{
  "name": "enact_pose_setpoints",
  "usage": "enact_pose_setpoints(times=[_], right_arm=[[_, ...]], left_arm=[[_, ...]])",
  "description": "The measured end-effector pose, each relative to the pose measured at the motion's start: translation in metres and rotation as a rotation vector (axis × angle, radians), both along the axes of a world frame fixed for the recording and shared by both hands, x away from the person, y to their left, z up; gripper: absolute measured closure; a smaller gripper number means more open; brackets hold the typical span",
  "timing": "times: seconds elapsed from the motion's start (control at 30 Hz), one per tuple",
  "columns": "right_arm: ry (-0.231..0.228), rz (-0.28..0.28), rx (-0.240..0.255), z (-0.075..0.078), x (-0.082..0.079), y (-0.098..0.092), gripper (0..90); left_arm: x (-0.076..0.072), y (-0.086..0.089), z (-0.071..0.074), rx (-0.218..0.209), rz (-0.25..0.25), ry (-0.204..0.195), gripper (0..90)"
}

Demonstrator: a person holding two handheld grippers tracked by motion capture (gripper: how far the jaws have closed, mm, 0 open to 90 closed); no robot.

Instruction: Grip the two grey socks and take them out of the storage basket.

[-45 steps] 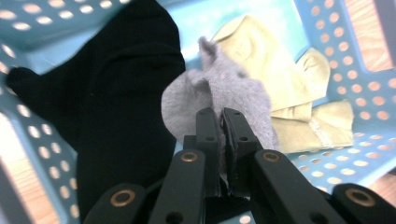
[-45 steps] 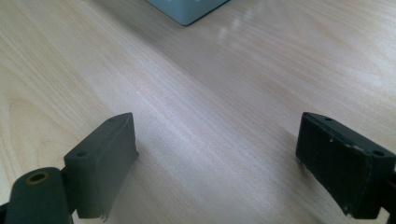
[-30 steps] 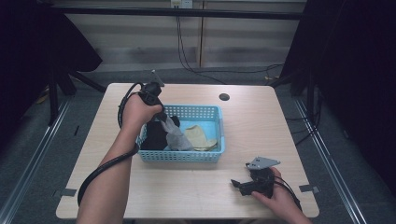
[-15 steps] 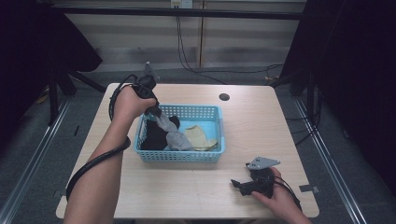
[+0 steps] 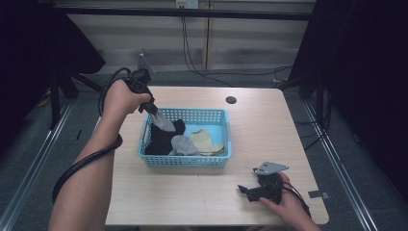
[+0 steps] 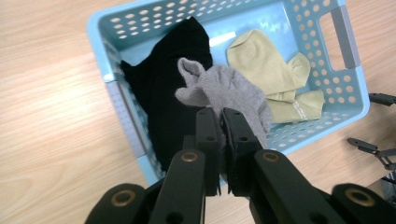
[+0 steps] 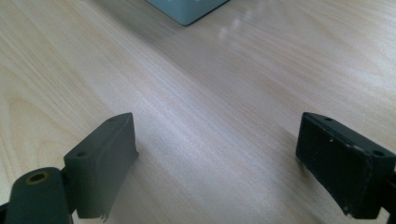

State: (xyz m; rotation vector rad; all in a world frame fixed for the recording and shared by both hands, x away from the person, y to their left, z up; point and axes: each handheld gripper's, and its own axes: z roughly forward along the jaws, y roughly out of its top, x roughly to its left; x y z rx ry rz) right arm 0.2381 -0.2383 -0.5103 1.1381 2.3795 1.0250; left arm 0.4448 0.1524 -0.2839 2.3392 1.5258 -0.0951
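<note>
Grey sock hanging lengthwise from left gripper, toe down over basket

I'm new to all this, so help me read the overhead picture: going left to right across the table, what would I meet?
Left gripper holding a grey sock → black sock → yellowish sock → right gripper.

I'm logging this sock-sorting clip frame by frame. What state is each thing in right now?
Left hand-held gripper: shut on the grey sock.
Grey sock: pinched, hanging over the basket.
Right hand-held gripper: open, nothing between its jaws, low over the table.
Basket: upright on the table.
Black sock: lying in the basket.
Tan socks: lying in the basket.
</note>
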Motion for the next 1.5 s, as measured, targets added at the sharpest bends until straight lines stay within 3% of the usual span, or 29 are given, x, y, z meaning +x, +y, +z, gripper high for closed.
enact_pose_setpoints(times=[0.47,0.7,1.17,1.27,1.5], right_arm=[[0.002,-0.001,0.0,0.0,0.0,0.0,11.7],[0.001,-0.003,-0.002,0.0,0.0,0.0,11.7],[-0.001,-0.001,-0.001,0.0,0.0,0.0,11.7],[0.0,-0.005,0.002,0.0,0.0,0.0,11.7],[0.0,-0.005,0.002,0.0,0.0,0.0,11.7]], left_arm=[[-0.008,0.029,0.03,0.007,0.041,-0.022,86.0],[-0.012,0.049,0.032,0.003,0.069,-0.01,86.0],[-0.02,0.1,0.025,-0.011,0.161,-0.011,85.8],[-0.022,0.11,0.02,-0.006,0.178,-0.022,85.7],[-0.023,0.124,-0.003,-0.014,0.217,-0.007,85.6]])
